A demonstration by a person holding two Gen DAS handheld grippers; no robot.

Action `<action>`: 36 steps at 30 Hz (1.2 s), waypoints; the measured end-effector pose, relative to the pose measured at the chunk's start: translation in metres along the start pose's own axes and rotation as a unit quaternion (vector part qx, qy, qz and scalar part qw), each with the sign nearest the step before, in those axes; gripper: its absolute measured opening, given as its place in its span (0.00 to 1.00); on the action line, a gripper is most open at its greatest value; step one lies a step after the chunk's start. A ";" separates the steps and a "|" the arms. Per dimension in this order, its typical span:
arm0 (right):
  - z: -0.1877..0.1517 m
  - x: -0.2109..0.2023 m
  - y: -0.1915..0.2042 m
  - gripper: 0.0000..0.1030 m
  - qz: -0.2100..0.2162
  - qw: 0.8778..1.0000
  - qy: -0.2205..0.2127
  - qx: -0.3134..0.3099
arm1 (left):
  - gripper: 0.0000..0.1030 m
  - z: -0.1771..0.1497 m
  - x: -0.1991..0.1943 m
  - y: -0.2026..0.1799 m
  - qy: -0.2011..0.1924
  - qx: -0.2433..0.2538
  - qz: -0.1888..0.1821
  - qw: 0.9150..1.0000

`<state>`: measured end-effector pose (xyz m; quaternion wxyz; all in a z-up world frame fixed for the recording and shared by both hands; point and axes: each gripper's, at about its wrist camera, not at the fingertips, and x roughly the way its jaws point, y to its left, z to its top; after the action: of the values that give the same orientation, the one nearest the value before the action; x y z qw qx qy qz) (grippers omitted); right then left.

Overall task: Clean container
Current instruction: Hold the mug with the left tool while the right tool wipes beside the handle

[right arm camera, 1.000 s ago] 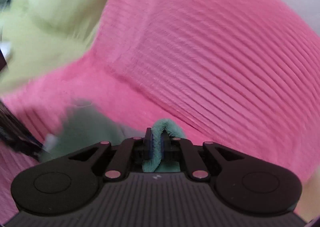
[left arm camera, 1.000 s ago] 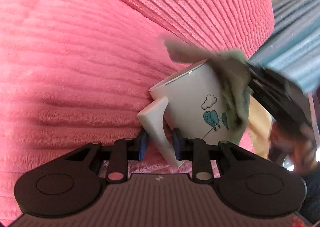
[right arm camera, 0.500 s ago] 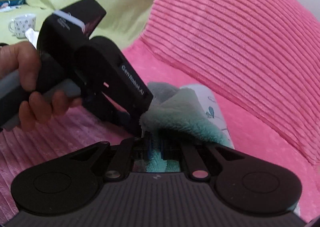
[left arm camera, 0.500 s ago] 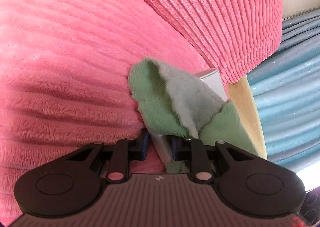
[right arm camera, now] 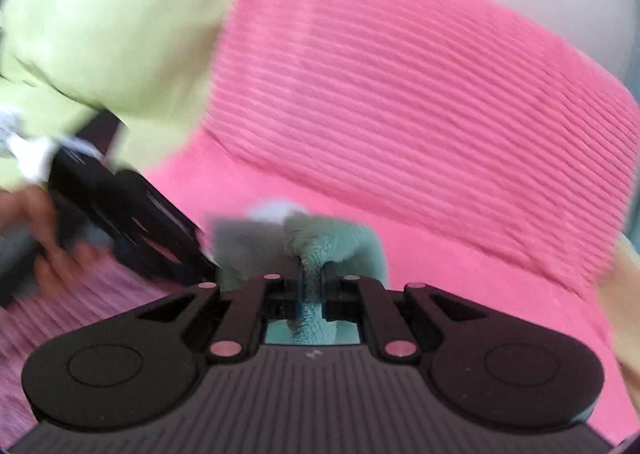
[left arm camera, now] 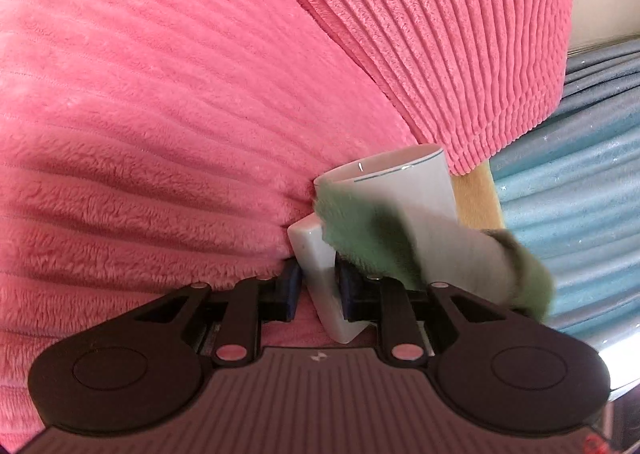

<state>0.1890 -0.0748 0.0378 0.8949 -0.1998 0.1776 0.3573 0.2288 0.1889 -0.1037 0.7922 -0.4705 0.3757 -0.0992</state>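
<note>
Left claw [left arm camera: 318, 288] pinches the mug [left arm camera: 404, 186] handle; right claw [right arm camera: 310, 290] pinches the cloth [right arm camera: 332, 242]; outside wiping underway; inside apparently unwiped.

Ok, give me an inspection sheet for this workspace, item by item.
Surface: pink ribbed sofa seat.
Job's things: white mug, held off the seat by its handle; green cloth draped across its side.
Clutter: nothing seen.
Grippers: left tool shut on the handle; right tool shut on the cloth; right view is blurred.
Cables: nothing seen.
Surroundings: pink back cushion, yellow-green cushion, blue ribbed fabric.
</note>
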 end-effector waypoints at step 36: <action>-0.031 0.126 -0.111 0.07 -0.005 0.977 0.094 0.189 | 0.29 -0.014 -0.006 -0.008 -0.013 0.065 0.023 0.998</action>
<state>0.3485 -0.0922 -0.0209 0.8976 -0.0602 0.3243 0.2924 0.2168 0.1783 -0.0979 0.8278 -0.4110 0.3689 -0.0990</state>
